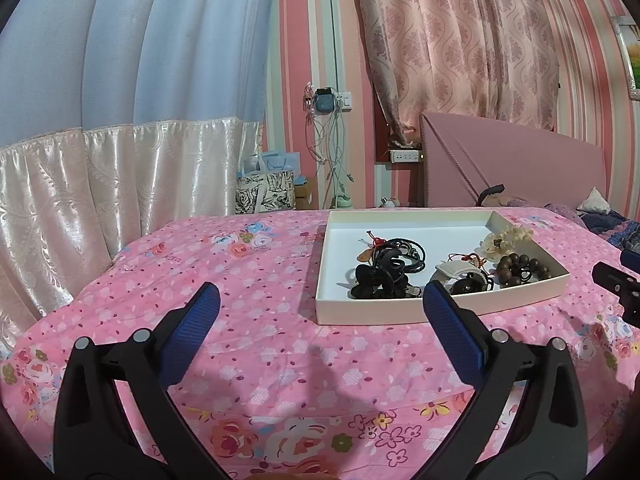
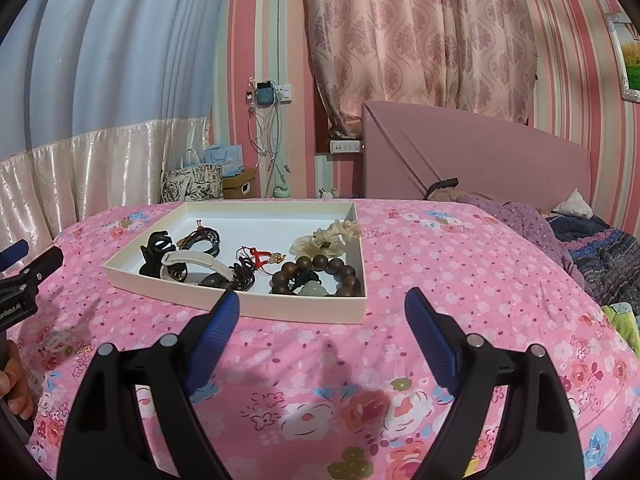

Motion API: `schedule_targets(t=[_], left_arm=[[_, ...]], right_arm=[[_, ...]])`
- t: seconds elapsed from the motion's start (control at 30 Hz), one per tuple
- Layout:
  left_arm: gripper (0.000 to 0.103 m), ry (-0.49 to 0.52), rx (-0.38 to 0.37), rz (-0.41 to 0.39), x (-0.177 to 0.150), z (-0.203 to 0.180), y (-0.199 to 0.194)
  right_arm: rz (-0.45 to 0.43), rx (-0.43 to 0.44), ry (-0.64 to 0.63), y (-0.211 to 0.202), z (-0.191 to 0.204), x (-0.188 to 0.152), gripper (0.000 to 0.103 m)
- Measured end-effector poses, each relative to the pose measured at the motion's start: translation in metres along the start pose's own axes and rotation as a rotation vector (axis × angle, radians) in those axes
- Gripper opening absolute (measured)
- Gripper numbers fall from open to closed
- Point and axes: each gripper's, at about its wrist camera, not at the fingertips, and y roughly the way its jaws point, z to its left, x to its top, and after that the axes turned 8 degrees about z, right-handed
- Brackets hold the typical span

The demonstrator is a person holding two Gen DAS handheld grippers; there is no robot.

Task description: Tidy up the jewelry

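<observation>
left gripper (image 1: pixel 321 299): black arms, blue ribbed pads, silver rivets | right gripper (image 2: pixel 322 302): same build

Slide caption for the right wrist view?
Open right gripper hovers before shallow white cardboard tray of jewelry on pink floral bedspread.

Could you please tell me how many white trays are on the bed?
1. The white tray lies on the pink floral bedspread, just beyond both open grippers, holding all the jewelry.
</observation>
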Motion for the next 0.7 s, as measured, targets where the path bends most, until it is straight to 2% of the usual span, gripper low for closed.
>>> schedule_targets(t=[0.7], left_arm=[[0.1,-0.001,-0.004,0.005,0.0003,0.0014,-0.0004]], right_arm=[[0.007,-0.003,0.003,0.0025,0.0013,-0.0004,0.086]])
